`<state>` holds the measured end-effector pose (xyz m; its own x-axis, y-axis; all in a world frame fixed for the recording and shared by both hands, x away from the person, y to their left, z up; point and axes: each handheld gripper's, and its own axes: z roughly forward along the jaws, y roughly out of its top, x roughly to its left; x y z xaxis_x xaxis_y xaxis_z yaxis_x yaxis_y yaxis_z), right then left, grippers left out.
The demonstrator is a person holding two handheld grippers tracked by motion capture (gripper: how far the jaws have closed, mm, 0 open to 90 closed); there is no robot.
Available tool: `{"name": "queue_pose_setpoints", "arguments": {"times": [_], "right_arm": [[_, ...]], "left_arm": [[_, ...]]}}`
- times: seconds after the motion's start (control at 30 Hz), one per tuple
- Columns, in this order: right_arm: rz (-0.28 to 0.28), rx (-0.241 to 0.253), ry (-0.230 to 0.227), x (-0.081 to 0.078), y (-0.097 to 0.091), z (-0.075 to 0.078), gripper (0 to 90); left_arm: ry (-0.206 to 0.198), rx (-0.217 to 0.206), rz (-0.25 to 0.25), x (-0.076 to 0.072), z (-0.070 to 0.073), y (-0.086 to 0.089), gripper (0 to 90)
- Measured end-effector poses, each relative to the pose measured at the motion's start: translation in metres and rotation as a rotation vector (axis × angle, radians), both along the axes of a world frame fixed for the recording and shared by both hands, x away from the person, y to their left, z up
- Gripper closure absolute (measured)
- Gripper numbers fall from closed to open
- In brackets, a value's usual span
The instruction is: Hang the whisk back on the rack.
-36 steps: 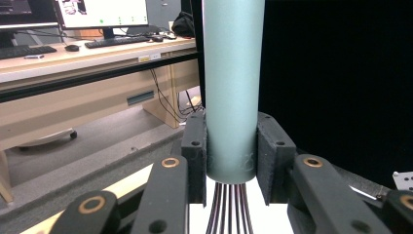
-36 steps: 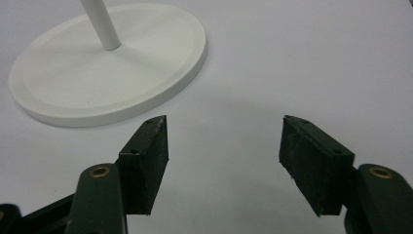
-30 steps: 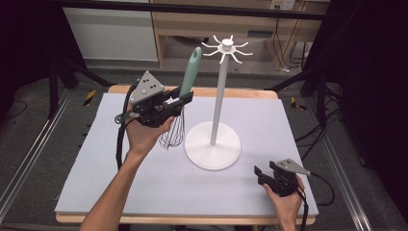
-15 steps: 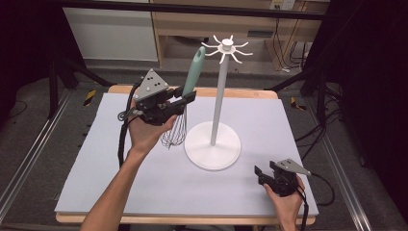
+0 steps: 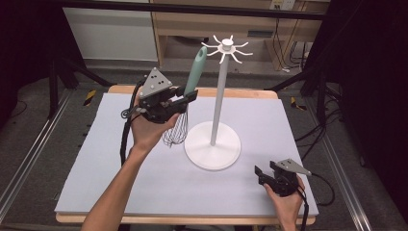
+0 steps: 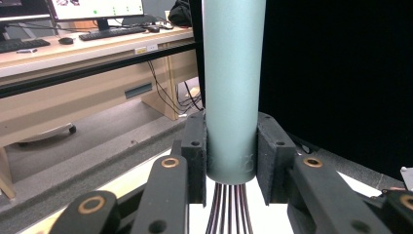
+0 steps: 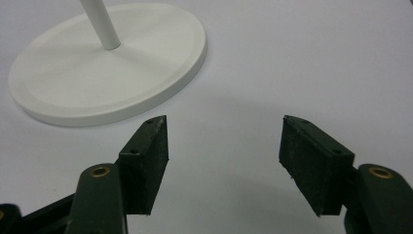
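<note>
Lifted a little higher and nearer the stand's top than a second ago: left gripper with jaws clamped on the whisk, its mint-green handle upright, dark wire loops hanging just left of the white stand. Low at the right of the counter, right gripper, jaws spread, holding nothing.

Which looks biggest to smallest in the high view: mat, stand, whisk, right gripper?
1. mat
2. stand
3. whisk
4. right gripper

The whisk is held up nearer the camera, so it looks larger than it is.
</note>
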<state>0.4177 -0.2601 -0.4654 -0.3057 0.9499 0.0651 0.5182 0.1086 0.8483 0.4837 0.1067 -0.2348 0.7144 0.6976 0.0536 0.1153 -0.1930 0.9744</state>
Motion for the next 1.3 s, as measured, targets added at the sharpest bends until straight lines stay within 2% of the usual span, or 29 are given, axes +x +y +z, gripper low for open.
{"name": "queue_pose_setpoints", "arguments": {"times": [0.67, 0.93, 1.3], "right_arm": [[0.0, -0.001, -0.003, 0.0, 0.0, 0.0, 35.3], [0.001, -0.001, -0.003, 0.0, -0.001, 0.0, 35.4], [0.002, 0.001, -0.001, 0.0, 0.0, -0.001, 35.4]], "left_arm": [[0.001, 0.016, -0.008, 0.009, -0.002, -0.012, 68.6], [0.01, 0.016, -0.012, 0.013, -0.006, -0.017, 68.6], [-0.002, 0.014, -0.003, 0.018, -0.013, -0.023, 68.4]]}}
